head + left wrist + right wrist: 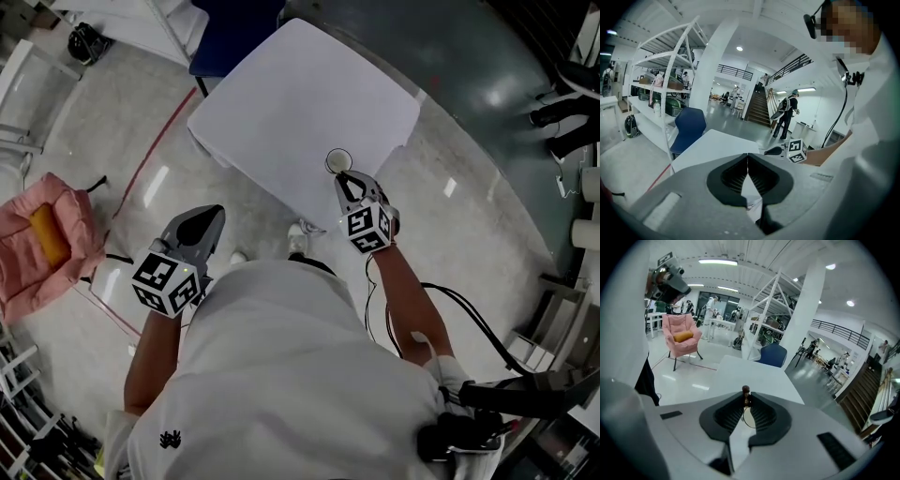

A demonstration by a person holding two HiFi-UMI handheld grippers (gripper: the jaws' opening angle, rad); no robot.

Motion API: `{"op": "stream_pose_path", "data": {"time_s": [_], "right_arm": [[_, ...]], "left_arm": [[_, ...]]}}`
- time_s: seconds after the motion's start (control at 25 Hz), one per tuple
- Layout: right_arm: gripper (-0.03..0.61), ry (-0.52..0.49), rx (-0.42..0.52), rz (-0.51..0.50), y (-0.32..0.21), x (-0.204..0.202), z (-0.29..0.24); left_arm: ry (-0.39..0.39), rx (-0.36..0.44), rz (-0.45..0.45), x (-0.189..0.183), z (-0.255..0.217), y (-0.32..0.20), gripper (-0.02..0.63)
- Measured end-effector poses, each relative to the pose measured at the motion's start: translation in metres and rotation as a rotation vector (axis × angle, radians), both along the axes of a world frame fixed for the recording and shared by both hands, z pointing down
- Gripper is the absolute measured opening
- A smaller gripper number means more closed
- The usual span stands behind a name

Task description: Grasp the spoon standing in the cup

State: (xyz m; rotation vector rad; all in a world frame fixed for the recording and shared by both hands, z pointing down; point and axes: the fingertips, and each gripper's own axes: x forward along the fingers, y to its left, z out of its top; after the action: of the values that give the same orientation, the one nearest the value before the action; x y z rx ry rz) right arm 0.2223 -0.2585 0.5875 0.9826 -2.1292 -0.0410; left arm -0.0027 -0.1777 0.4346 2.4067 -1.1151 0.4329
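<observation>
1. At the near edge of the table (300,94), toward five o'clock on its white top, stands the cup (338,161). The spoon (746,391) rises out of it, dark knobbed end poking up just past the jaw tips in the right gripper view.
2. Right gripper (746,399) is on it. The jaws pinch the spoon's handle from both sides, just under that knob, and the cup's rim shows through the gap below the pinch.
3. Seen from the head view, that gripper sits at six o'clock of the cup, tips right at the rim, the person's forearm running back toward the body.
4. Left gripper (212,217) hangs well apart, out at eight o'clock from the cup, off the table and over the floor (469,244). In its own view the jaws are pressed together tip to tip, nothing between them.
5. Blue chair (234,33) stands at the table's far side, around eleven o'clock.
6. Pink armchair (70,202) with an orange cushion (49,236) on its seat is out at nine o'clock of the head view, well clear of the table, and a red line (155,150) on the floor runs between the two.
</observation>
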Motion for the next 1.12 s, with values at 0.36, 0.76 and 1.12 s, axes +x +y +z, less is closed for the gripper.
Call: {"op": "stream_pose_path", "data": {"time_s": [0.36,0.76,1.12], "right_arm": [[0.051,-0.134,0.005,0.097,0.039,-0.049,-0.07],[0.051,-0.234,0.004,0.113,0.101,-0.114,-0.12],[0.051,-0.273,0.002,0.136,0.155,-0.165,-0.132]], "left_arm": [[0.008,0.054,0.06,-0.045,-0.013,0.03,0.012],[0.008,0.07,0.109,-0.093,-0.013,0.062,0.012],[0.0,0.05,0.156,-0.132,0.004,0.098,0.012]]}}
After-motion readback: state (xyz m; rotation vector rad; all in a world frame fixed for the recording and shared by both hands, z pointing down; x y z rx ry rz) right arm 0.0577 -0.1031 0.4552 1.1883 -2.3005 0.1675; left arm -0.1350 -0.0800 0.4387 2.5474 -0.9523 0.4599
